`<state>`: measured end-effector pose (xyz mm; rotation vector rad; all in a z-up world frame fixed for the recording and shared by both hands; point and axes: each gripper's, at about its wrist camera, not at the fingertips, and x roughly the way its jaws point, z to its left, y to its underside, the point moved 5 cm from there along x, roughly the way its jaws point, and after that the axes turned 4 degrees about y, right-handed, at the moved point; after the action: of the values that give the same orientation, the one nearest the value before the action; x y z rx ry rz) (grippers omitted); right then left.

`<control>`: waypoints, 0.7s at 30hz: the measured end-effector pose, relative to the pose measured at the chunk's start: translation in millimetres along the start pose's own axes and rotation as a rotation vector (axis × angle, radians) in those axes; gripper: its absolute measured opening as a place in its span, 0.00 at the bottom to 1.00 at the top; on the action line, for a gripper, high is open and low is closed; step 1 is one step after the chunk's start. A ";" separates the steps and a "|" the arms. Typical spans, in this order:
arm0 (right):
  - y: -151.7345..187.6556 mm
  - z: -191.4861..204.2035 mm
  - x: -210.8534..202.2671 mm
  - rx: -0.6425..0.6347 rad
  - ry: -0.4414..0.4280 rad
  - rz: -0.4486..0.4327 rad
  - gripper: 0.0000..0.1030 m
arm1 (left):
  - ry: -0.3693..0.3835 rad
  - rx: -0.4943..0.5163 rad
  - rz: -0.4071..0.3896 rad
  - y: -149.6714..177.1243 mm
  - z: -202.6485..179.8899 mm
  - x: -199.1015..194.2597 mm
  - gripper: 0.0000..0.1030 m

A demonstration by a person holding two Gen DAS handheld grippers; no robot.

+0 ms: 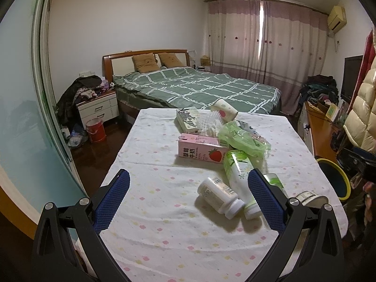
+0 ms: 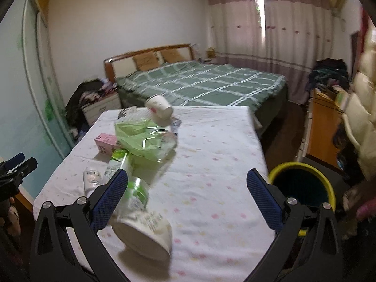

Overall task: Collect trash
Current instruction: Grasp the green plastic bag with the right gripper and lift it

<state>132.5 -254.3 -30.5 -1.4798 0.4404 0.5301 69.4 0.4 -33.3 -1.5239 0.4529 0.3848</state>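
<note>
White, pastel-dotted cloth covered the table (image 1: 164,235), where the trash lay heaped right of centre: a green plastic bag (image 1: 244,138), a pink strawberry milk carton (image 1: 202,149), a green-labelled bottle (image 1: 237,178), a white pill bottle (image 1: 219,197) and a paper cup (image 2: 143,232). Beside the table's right edge stood the yellow-rimmed bin (image 2: 303,185); nearly all seemingly remained uncollected. Both the left gripper (image 1: 188,197) and right gripper (image 2: 186,197) were spread wide, holding nothing, the cup just beside the right gripper's left finger.

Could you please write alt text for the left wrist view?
The open left gripper hovers over a cloth-covered table strewn with trash: a white pill bottle, a pink strawberry milk carton and a green plastic bag. A bed stands behind.
</note>
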 end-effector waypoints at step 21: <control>-47.5 45.8 192.3 -0.030 -0.182 0.371 0.66 | 0.005 -0.023 0.084 -5.3 5.5 58.2 0.96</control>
<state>314.2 -197.0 -101.5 -1.3695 0.5687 0.9609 122.4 3.5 -58.4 -1.5320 0.5190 0.4526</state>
